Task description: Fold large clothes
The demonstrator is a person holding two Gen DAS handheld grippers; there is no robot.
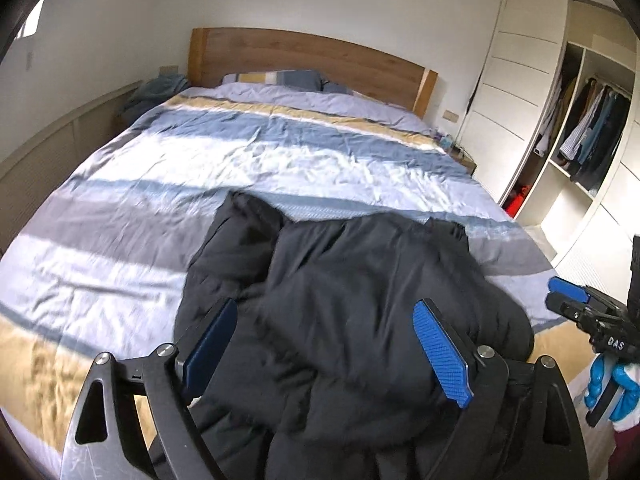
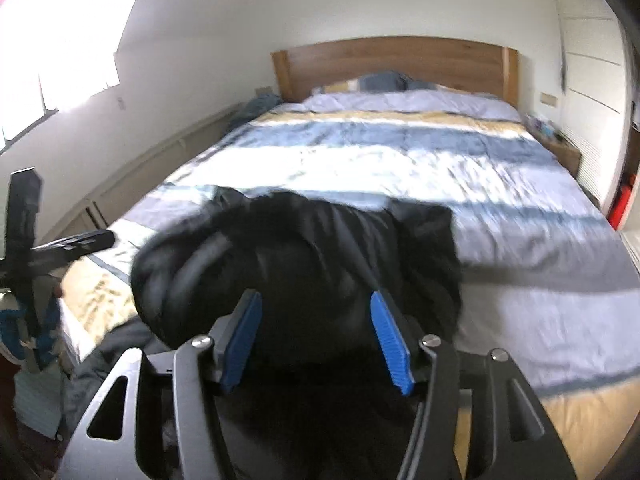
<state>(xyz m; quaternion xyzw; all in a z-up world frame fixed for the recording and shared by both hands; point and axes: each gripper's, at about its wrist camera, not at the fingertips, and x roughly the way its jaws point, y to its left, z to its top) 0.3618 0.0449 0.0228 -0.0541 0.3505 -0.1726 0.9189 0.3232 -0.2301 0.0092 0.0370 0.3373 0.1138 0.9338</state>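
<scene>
A large black padded jacket [image 1: 340,300] lies bunched at the foot of the bed, and part of it hangs over the near edge; it also shows in the right wrist view [image 2: 304,264]. My left gripper [image 1: 324,344] is open, its blue pads spread wide just above the jacket. My right gripper [image 2: 316,340] is open over the jacket's near part. The right gripper also shows at the right edge of the left wrist view [image 1: 576,304]. The left gripper shows at the left edge of the right wrist view [image 2: 80,242].
The bed has a striped blue, white and tan duvet [image 1: 248,152] and a wooden headboard [image 1: 312,60]. A pillow [image 1: 276,78] lies at the head. An open wardrobe with hanging clothes [image 1: 592,128] stands at the right. A low wall ledge [image 1: 48,148] runs along the left.
</scene>
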